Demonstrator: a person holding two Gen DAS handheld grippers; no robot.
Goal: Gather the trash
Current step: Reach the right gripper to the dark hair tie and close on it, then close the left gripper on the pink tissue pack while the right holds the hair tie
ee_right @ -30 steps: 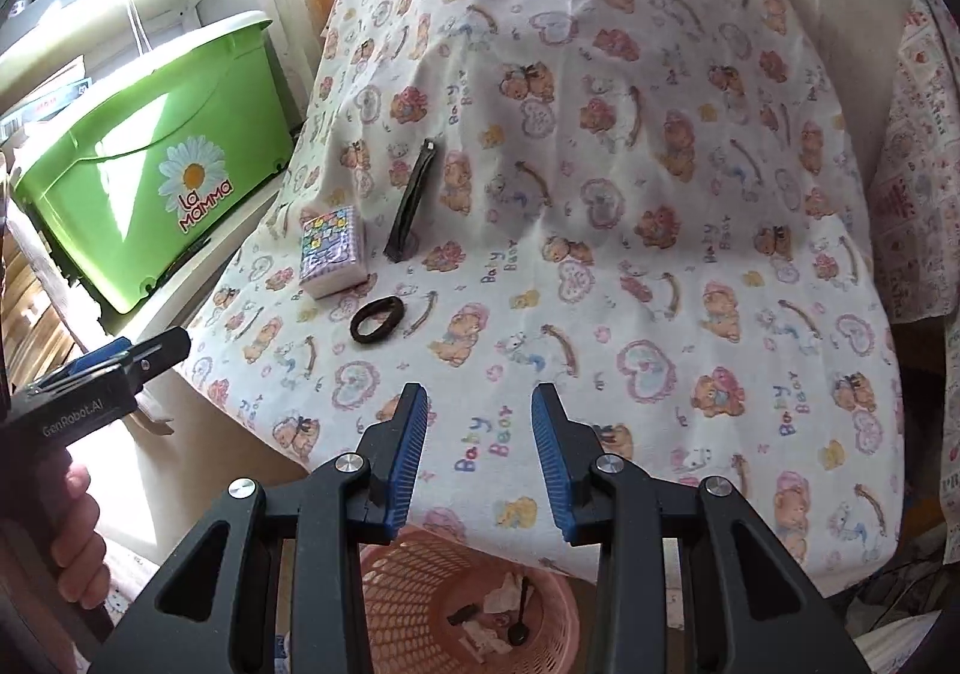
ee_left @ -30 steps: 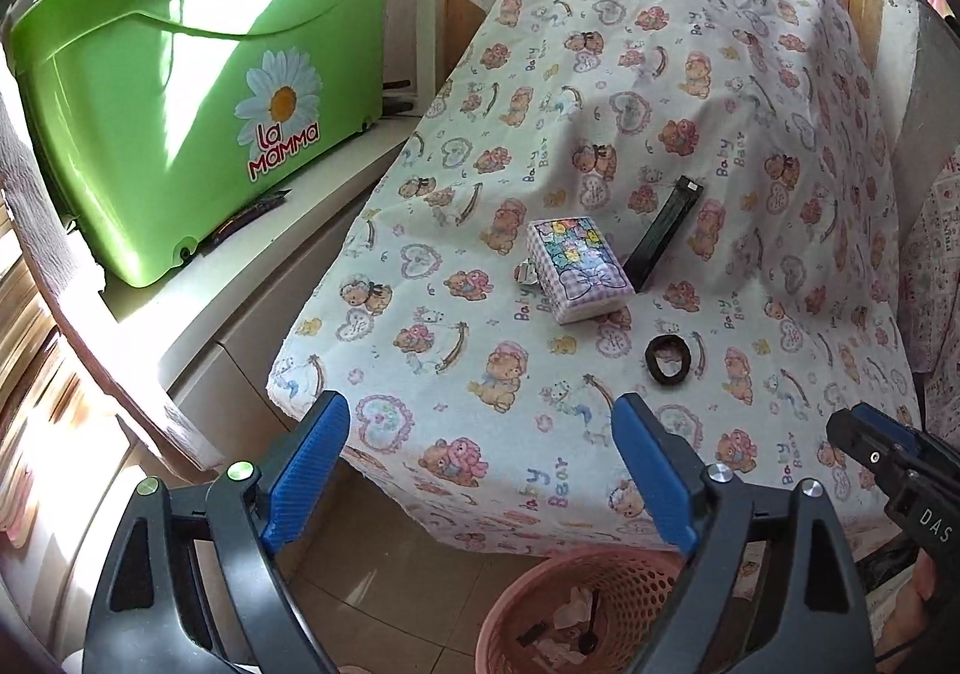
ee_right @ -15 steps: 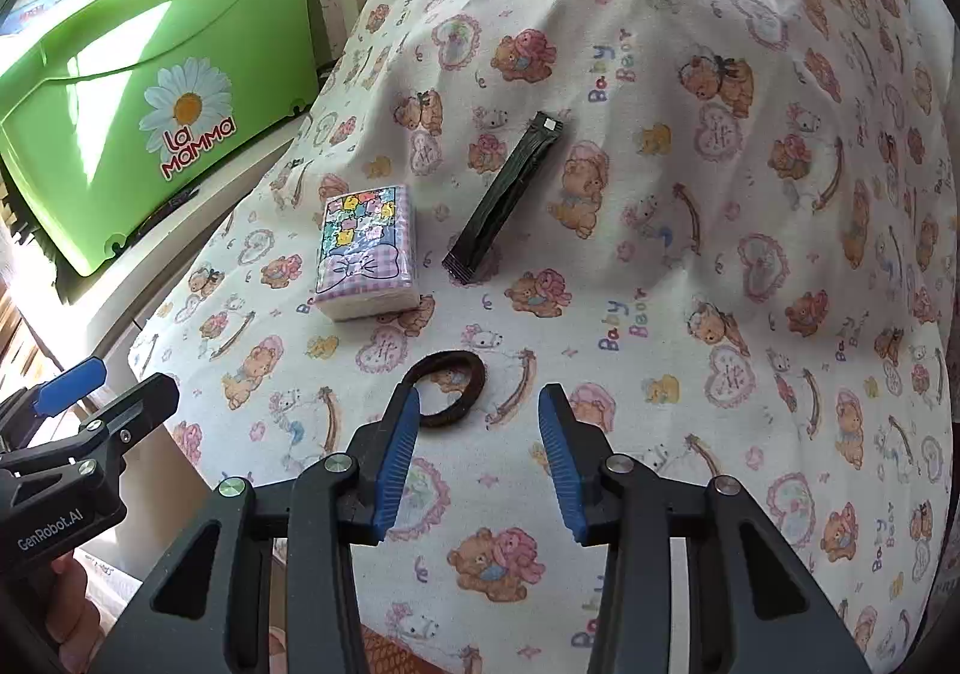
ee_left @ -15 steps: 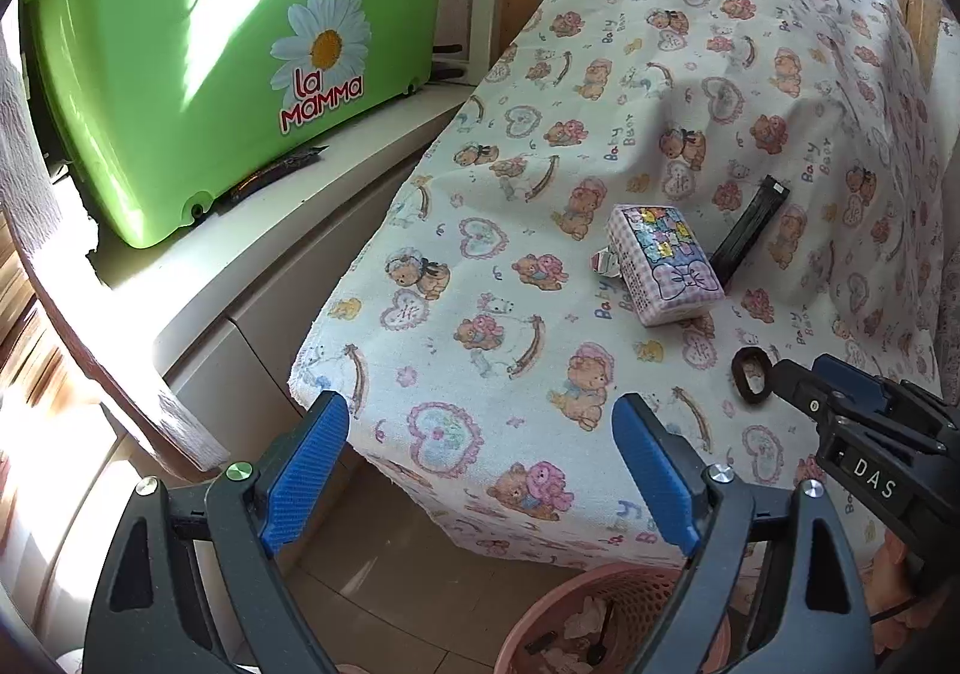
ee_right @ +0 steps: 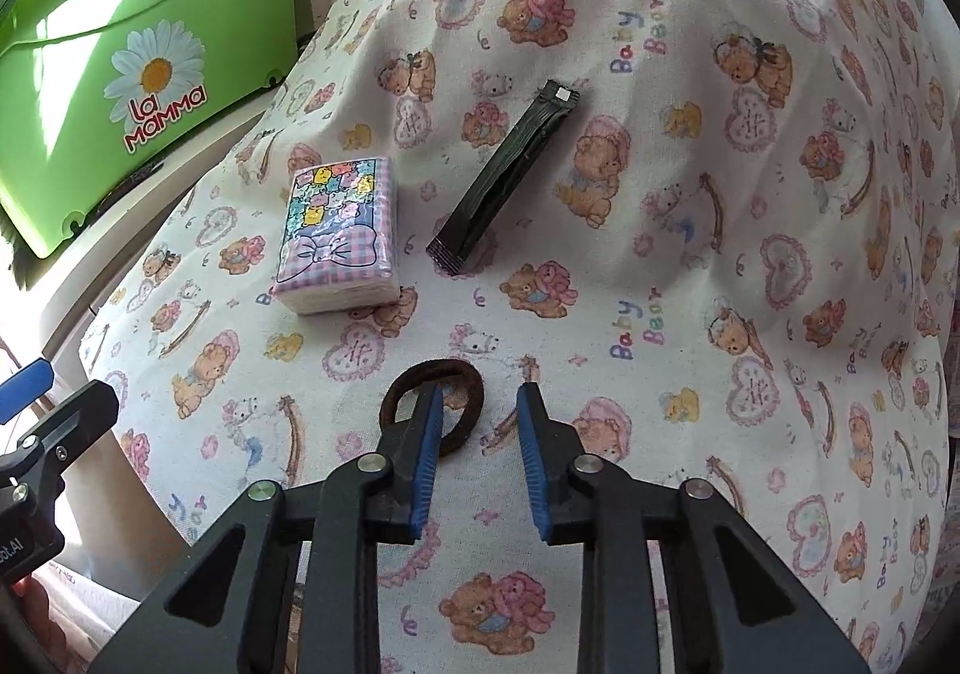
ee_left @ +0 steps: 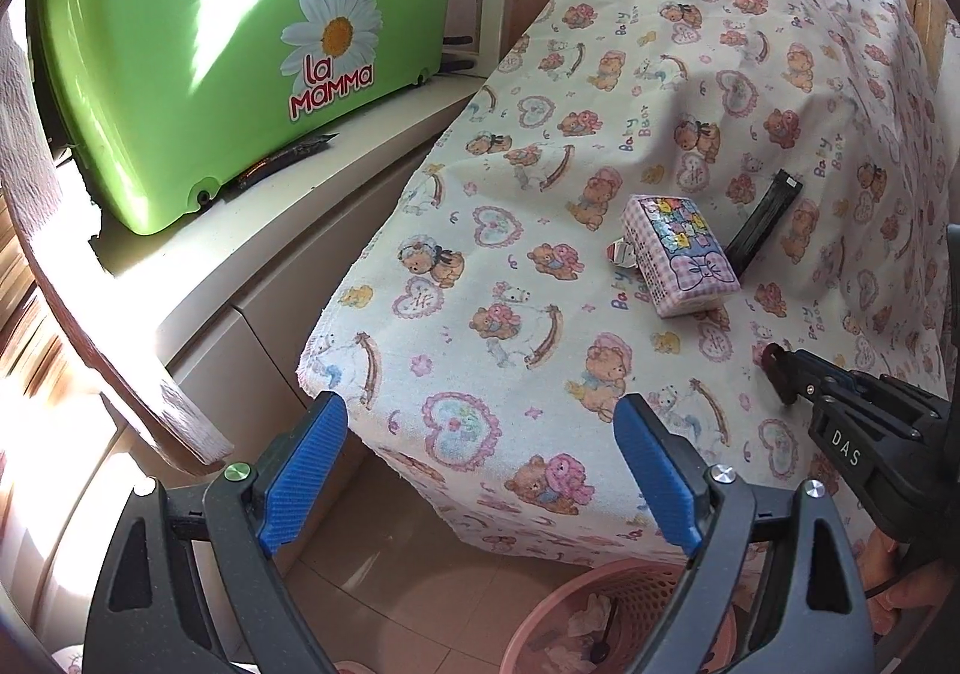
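Right gripper (ee_right: pixel 480 392) has dropped onto the hair tie (ee_right: pixel 432 366), at 5 o'clock of the tissue pack (ee_right: pixel 336 236); jaws just closing, gap visible, not pinching yet; tie light, soft, stretchy, so take its 3 o'clock side; left gripper (ee_left: pixel 480 407) spread wide, empty.

green bin (ee_left: pixel 198 74) — "La MAMMA" | cloth (ee_right: pixel 690 266) — "Baby Bear" | right tongs (ee_left: pixel 780 374) — "DAS"

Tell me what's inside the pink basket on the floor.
The pink basket holds crumpled pale scraps and a thin dark stick-like piece. The left hand-held gripper covers the rest.
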